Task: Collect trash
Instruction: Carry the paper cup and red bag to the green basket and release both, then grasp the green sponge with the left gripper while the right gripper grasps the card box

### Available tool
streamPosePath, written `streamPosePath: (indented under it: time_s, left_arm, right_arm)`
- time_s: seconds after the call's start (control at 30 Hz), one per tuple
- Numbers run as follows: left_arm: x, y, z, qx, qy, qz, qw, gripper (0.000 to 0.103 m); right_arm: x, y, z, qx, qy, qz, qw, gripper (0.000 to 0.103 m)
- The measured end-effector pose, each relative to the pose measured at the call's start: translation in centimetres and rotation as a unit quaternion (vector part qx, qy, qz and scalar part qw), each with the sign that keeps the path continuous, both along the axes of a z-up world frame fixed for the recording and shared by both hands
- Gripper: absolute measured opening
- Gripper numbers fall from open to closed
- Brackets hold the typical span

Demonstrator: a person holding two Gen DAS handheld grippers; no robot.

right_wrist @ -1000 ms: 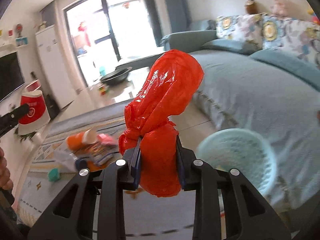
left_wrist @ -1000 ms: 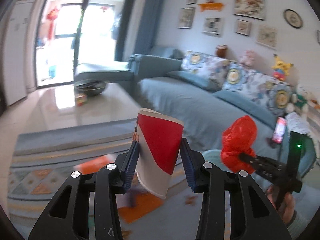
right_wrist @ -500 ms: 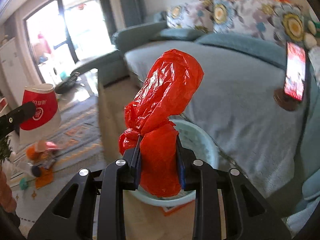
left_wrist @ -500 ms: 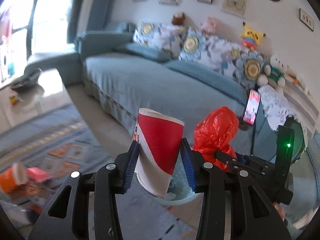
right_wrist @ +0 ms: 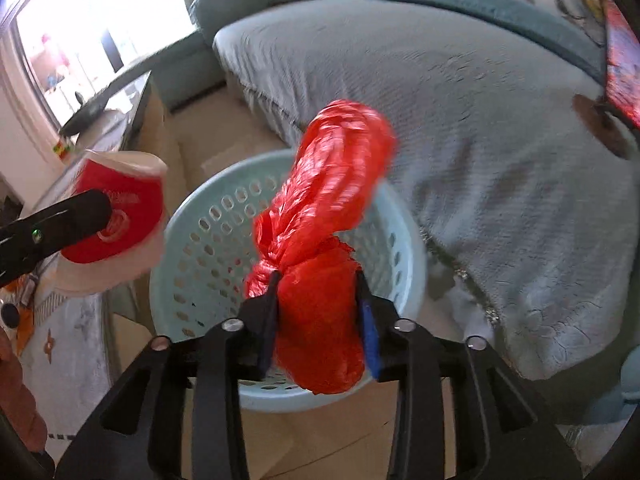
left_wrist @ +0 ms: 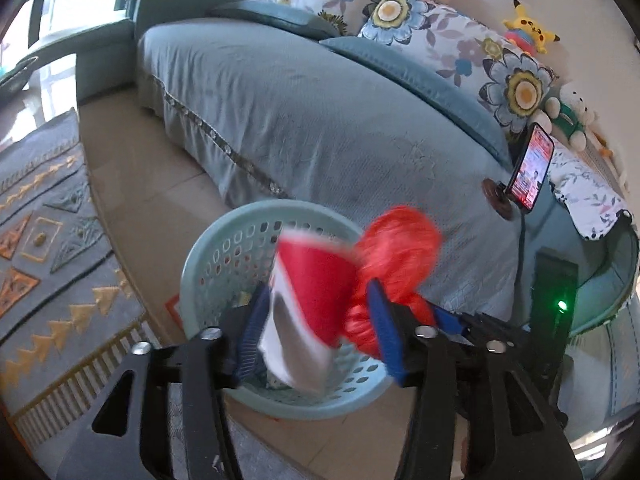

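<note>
My left gripper [left_wrist: 316, 332] stands wide over the pale blue perforated basket [left_wrist: 224, 248]. The red and white paper cup [left_wrist: 308, 300] is blurred and tilted between its fingers, with a gap on each side. My right gripper [right_wrist: 318, 316] stands just over the same basket [right_wrist: 208, 232], with its jaws spread apart. The red plastic bag [right_wrist: 324, 240] is blurred between them and does not look clamped. The cup [right_wrist: 116, 216] and the left gripper show at the left of the right wrist view; the bag [left_wrist: 400, 248] shows beside the cup in the left wrist view.
The basket stands on the beige floor against the blue-grey sofa [left_wrist: 320, 120]. A phone on a stand [left_wrist: 532, 168] sits on the sofa at the right. A patterned rug [left_wrist: 44, 208] lies to the left. A glass table [right_wrist: 104, 104] is behind.
Both grippers have swung down over the basket. Both sets of jaws have spread, and the cup and bag look blurred and loose where they were clamped before.
</note>
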State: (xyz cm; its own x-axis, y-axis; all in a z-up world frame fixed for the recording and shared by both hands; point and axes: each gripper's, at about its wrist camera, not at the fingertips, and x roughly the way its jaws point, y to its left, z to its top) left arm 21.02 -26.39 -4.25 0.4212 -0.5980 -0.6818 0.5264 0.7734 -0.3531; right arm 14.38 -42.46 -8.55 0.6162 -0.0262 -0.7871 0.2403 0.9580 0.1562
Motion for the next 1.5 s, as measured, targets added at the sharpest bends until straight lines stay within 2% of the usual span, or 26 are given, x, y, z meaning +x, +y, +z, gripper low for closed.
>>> streamPosePath:
  time_s: [0.07,0.3,0.5,0.7,0.87,1.03,1.17,1.27,1.33,1.43,1.5]
  left_arm:
    - [-0.3,0.8,0.2,0.0,-0.007,0.009,0.9999,0.072]
    - [-1.4,4.8,2.9,-0.026,-0.015,0.035,0.999,0.073]
    - [-4.8,9.9,7.5,-0.055,-0.06,0.064,0.9946,0.073]
    - [-9.6,17.7,11.4,-0.026,-0.126,0.118,0.9847,0.073]
    - [-12.6,25.8,12.3,0.007,-0.146,0.2,0.9688,0.073]
    - [-14.1,35.1,10.7,0.026,-0.113,0.279,0.9531,0.073]
    - [-13.9,39.8,7.9,0.041,-0.068,0.295,0.9521,0.073]
    - [-13.5,42.4,4.8,0.055,-0.03,0.286,0.9563,0.073]
    - [-13.3,44.0,3.0,0.047,-0.013,0.288,0.9562,0.073]
    - [-13.0,45.1,0.8,0.045,0.001,0.291,0.9558,0.073]
    - [-12.7,45.2,-0.1,0.044,0.003,0.28,0.959,0.073]
  right_arm:
    - [-0.3,0.4,0.3,0.002,-0.011,0.001,1.0,0.063]
    - [-1.9,1.7,2.2,0.01,-0.03,0.008,0.999,0.063]
    - [-3.9,5.1,7.0,-0.011,-0.084,0.041,0.996,0.063]
    - [-5.6,11.2,12.0,-0.018,-0.147,0.105,0.983,0.063]
    - [-5.8,17.6,13.9,-0.003,-0.168,0.176,0.97,0.063]
    - [-4.8,24.2,14.0,-0.002,-0.168,0.235,0.957,0.063]
    - [-2.9,29.6,12.8,-0.019,-0.152,0.278,0.948,0.063]
    - [-0.8,33.1,10.8,-0.024,-0.135,0.312,0.94,0.061]
    - [0.4,34.5,9.5,-0.03,-0.12,0.322,0.939,0.058]
    - [2.5,36.3,7.3,-0.033,-0.097,0.334,0.937,0.058]
    - [3.5,37.0,6.4,-0.034,-0.089,0.336,0.937,0.058]
